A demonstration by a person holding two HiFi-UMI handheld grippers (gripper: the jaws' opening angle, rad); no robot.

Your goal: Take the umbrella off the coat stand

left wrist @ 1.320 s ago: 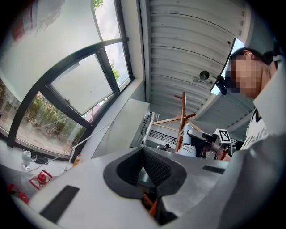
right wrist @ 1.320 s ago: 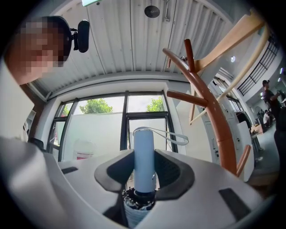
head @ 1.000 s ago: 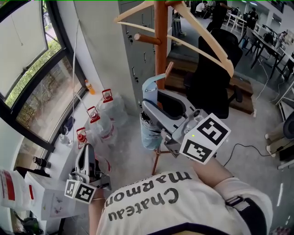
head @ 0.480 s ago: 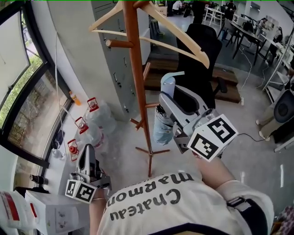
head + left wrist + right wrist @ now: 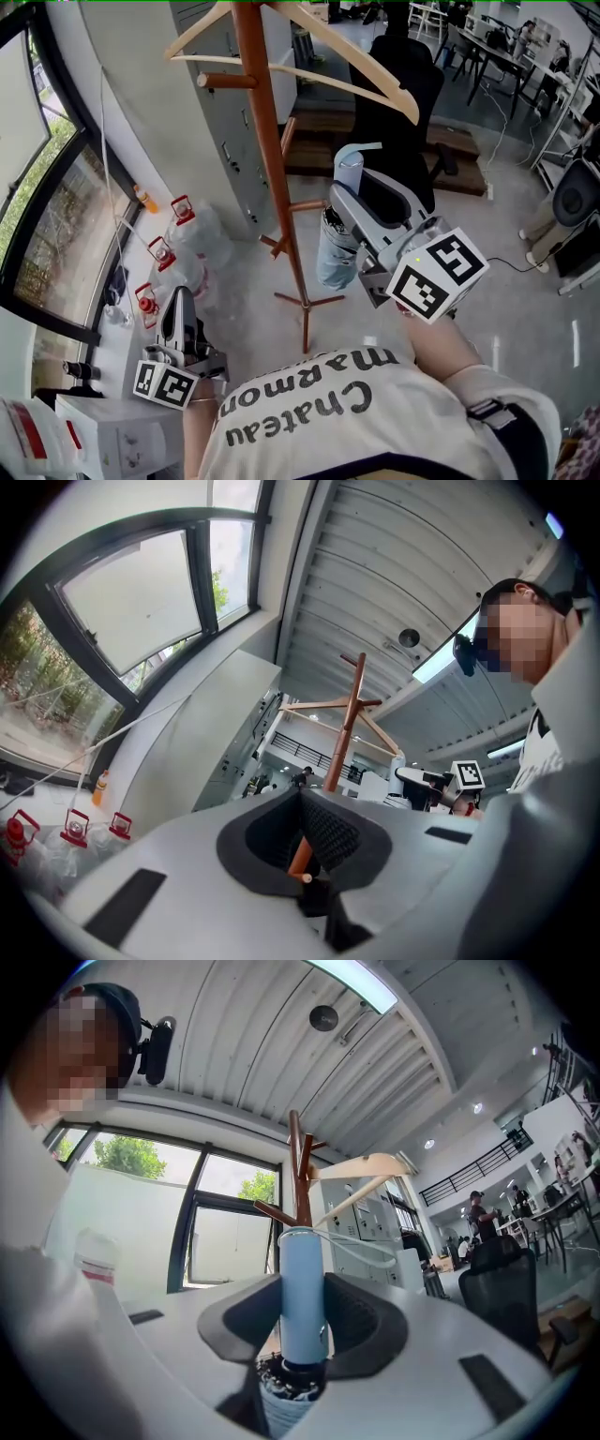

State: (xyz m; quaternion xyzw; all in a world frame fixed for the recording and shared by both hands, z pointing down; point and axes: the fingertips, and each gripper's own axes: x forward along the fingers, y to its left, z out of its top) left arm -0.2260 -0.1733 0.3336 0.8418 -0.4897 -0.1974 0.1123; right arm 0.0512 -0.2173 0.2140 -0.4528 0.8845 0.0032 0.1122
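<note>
Umbrella (image 5: pixel 333 258), folded with its long axis upright, is clamped at its handle in the right hand-held gripper (image 5: pixel 349 204), just right of the stand (image 5: pixel 267 159) and apart from it, while the left hand-held gripper (image 5: pixel 178 302) hangs farther off, jaws together, empty.

left claw (image 5: pixel 178 300) closed, right claw (image 5: pixel 342 211) clamped

We stand on a pale concrete floor (image 5: pixel 497 225). Dark-framed windows (image 5: pixel 37 216) run at nine o'clock, red-capped water jugs (image 5: pixel 192 230) below them. Grey lockers (image 5: pixel 223 141) rise at eleven, a black office chair (image 5: pixel 403 103) at one, desks (image 5: pixel 511 52) beyond. A strip light (image 5: pixel 361 981) crosses the ribbed ceiling (image 5: pixel 262 1044).
</note>
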